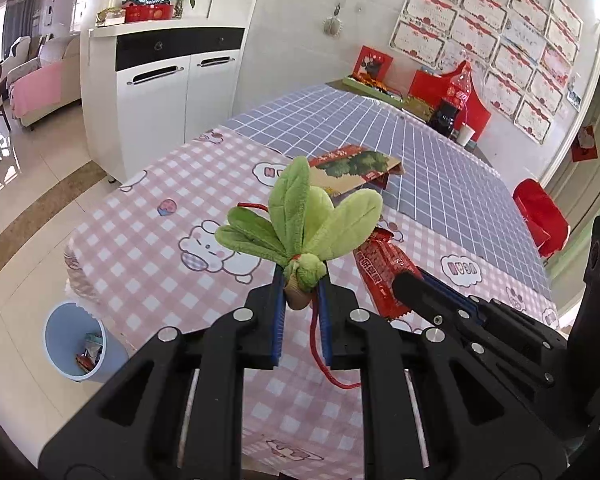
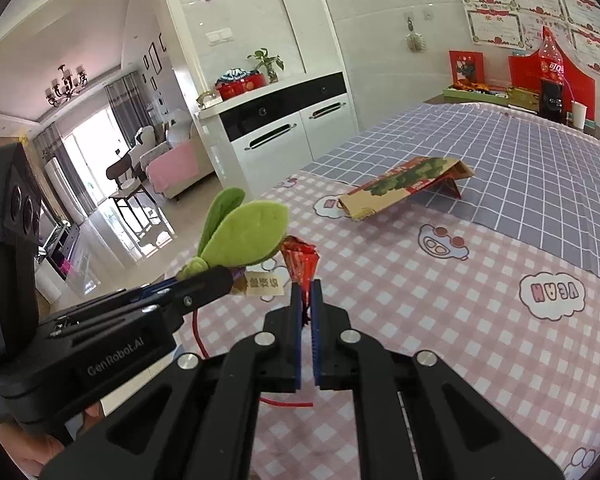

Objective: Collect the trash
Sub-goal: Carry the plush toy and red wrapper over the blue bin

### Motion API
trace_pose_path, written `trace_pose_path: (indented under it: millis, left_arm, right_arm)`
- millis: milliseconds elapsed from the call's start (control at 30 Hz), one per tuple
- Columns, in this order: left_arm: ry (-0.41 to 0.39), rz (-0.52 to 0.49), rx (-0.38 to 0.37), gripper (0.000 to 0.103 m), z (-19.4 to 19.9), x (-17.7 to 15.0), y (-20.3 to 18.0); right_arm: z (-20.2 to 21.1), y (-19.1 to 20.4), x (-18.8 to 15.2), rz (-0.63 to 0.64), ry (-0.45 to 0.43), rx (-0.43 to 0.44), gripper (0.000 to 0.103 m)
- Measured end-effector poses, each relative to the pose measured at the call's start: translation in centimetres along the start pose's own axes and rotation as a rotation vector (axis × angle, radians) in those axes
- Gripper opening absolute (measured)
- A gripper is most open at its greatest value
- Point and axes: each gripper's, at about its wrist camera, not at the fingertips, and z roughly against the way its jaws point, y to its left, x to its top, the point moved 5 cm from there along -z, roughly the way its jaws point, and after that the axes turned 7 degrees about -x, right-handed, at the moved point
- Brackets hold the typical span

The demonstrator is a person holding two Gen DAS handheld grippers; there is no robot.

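My left gripper (image 1: 302,286) is shut on a green plush leaf toy (image 1: 300,216) with a red cord, held above the pink checked tablecloth (image 1: 148,248). The toy also shows in the right wrist view (image 2: 244,236), with the left gripper (image 2: 204,280) at the left. My right gripper (image 2: 307,288) is shut on a red snack wrapper (image 2: 300,260), held above the cloth. In the left wrist view the wrapper (image 1: 380,272) and right gripper (image 1: 410,284) sit just right of the toy. A light blue trash bin (image 1: 76,344) with some trash inside stands on the floor at the lower left.
A torn cardboard package (image 2: 404,184) lies on the table where pink and grey cloths meet. A cola bottle (image 2: 552,68), paper cup (image 2: 579,114) and red boxes stand at the far end. A white cabinet (image 1: 160,92) stands beyond the table. A red chair (image 1: 540,216) is at the right.
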Motion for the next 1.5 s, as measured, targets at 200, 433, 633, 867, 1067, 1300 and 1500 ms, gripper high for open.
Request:
trace_pose_path:
  millis: [200, 433, 633, 867, 1067, 1300, 1500]
  left_arm:
    - [-0.024, 0.007, -0.003, 0.014, 1.3, 0.3, 0.8]
    - [-0.056, 0.026, 0.000, 0.014, 3.0, 0.6, 2.5]
    - [-0.082, 0.057, 0.011, 0.014, 4.5, 0.9, 4.7]
    - [-0.121, 0.104, 0.044, 0.014, 6.8, 1.0, 8.6]
    - [-0.155, 0.171, 0.097, 0.014, 9.1, 0.7, 13.7]
    - [-0.204, 0.289, 0.203, 0.014, 13.0, -0.6, 21.8]
    - [-0.217, 0.400, 0.303, 0.014, 15.5, -2.6, 29.2]
  right_arm:
    - [0.4, 1.3, 0.1, 0.005, -0.008, 0.020, 0.005]
    - [0.6, 3.2, 0.5, 0.020, -0.019, 0.037, 0.005]
    - [0.3, 5.4, 0.8, 0.041, -0.017, 0.062, 0.005]
    - [-0.8, 9.4, 1.0, 0.080, -0.003, 0.115, 0.005]
    - [-2.3, 14.3, 1.2, 0.127, 0.003, 0.171, 0.005]
    - [-5.1, 21.5, 0.7, 0.202, 0.042, 0.265, 0.005]
    - [-8.7, 27.9, -0.5, 0.248, 0.100, 0.346, 0.005]
